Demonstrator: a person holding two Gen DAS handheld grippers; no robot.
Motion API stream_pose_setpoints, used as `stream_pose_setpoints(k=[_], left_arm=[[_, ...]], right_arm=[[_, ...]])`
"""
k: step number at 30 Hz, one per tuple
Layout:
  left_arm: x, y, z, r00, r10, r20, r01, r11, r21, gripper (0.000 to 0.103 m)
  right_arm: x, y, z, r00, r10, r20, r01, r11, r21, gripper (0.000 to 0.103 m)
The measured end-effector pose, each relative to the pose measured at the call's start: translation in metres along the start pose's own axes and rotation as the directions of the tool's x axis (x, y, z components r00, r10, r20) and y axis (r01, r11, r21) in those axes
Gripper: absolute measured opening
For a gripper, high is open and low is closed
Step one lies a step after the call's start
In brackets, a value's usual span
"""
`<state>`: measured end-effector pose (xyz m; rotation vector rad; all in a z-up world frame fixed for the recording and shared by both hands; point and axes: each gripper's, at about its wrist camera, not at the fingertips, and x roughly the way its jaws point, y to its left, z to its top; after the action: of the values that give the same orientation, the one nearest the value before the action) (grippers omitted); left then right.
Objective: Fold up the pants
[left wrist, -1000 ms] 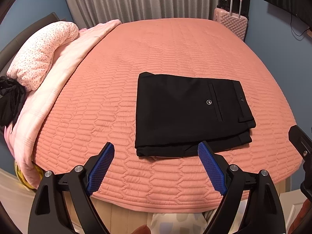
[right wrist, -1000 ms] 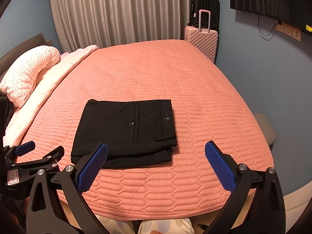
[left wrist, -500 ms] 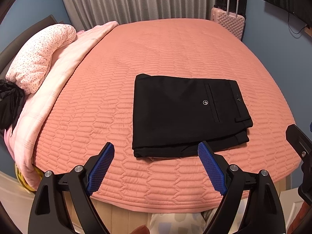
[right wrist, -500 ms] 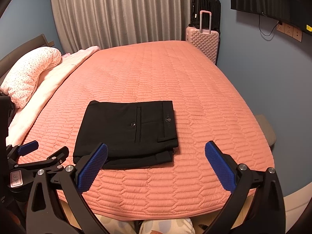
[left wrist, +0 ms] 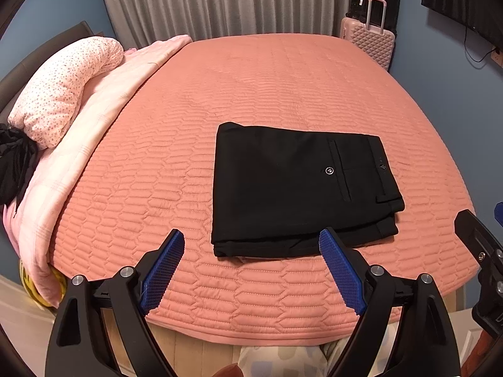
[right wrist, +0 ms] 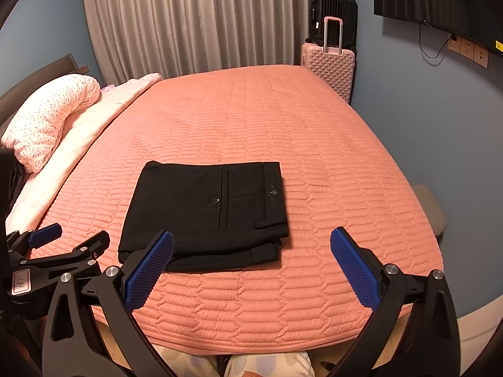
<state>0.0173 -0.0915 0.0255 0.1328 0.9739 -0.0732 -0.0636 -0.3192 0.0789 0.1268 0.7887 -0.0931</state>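
Left wrist view: folded pants (left wrist: 298, 185) lie beyond the wide, empty left gripper (left wrist: 251, 245).

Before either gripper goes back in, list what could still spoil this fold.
1. The black pants lie folded near the front edge of the bed; a nudge toward that edge could slide them off.
2. The lower layers stick out unevenly at the waistband corner, so lifting only the top layer may open the stack.
3. Both the left hand-held gripper and right hand-held gripper are open and empty; a careless sweep could rumple the fold.
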Motion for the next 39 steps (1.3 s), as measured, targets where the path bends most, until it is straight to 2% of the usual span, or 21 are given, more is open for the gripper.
stream_pose_setpoints(k=[16, 20, 33, 39], left_arm=[[-0.008, 0.003, 0.004, 0.999, 0.011, 0.036, -0.010, 1.000, -0.008, 0.086], [-0.008, 0.000, 0.005, 0.998, 0.046, 0.031, -0.047, 0.999, 0.009, 0.086], [-0.007, 0.004, 0.002, 0.999, -0.003, 0.046, 0.003, 1.000, 0.000, 0.086], [-0.004, 0.006, 0.002, 0.999, 0.011, 0.041, -0.011, 1.000, 0.000, 0.086]], right_arm=[[0.000, 0.003, 0.002, 1.000, 0.011, 0.007, -0.011, 1.000, -0.004, 0.098], [0.000, 0.003, 0.002, 1.000, 0.010, 0.008, -0.010, 1.000, -0.003, 0.098], [0.000, 0.008, -0.001, 1.000, 0.003, 0.009, -0.003, 1.000, -0.008, 0.098], [0.003, 0.008, -0.001, 1.000, -0.005, 0.002, 0.005, 1.000, -0.005, 0.098]])
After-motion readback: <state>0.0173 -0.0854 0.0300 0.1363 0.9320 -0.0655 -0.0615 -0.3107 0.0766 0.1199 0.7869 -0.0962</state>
